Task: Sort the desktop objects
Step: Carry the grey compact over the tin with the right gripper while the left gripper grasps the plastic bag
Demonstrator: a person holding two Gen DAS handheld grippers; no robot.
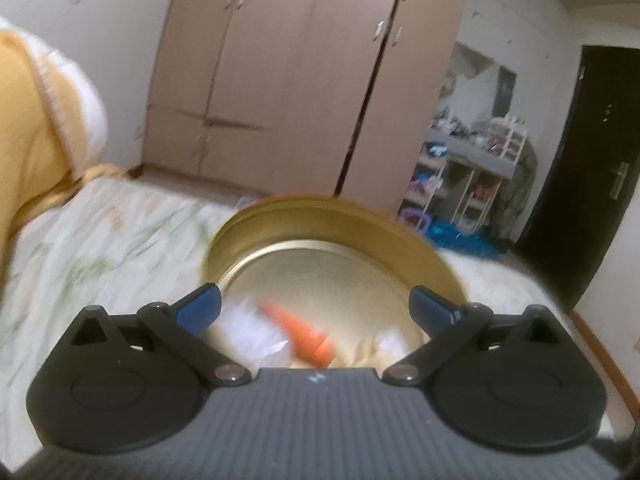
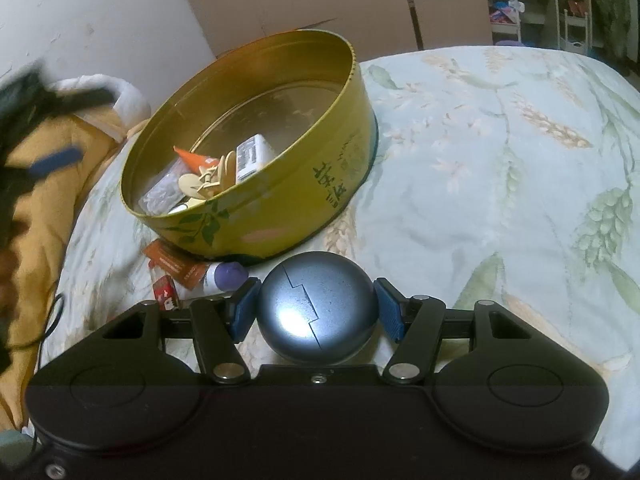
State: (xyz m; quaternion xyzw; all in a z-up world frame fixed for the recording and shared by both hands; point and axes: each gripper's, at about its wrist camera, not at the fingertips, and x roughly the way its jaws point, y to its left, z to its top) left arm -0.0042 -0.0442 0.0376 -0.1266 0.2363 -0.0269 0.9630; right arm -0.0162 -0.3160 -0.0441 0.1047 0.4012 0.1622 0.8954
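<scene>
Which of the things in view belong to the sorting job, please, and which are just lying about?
Job:
gold tin
grey ball in right gripper
orange packet
purple-capped tube
small red item

Lying about:
yellow garment
wardrobe
shelves

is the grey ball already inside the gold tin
No, the grey ball sits clamped in the right claw, outside the gold tin.

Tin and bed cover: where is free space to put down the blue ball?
Free: the far half of the tin floor, and the bed cover right of the tin. Crowded: the tin's near side and the packets lying in front of it.
</scene>
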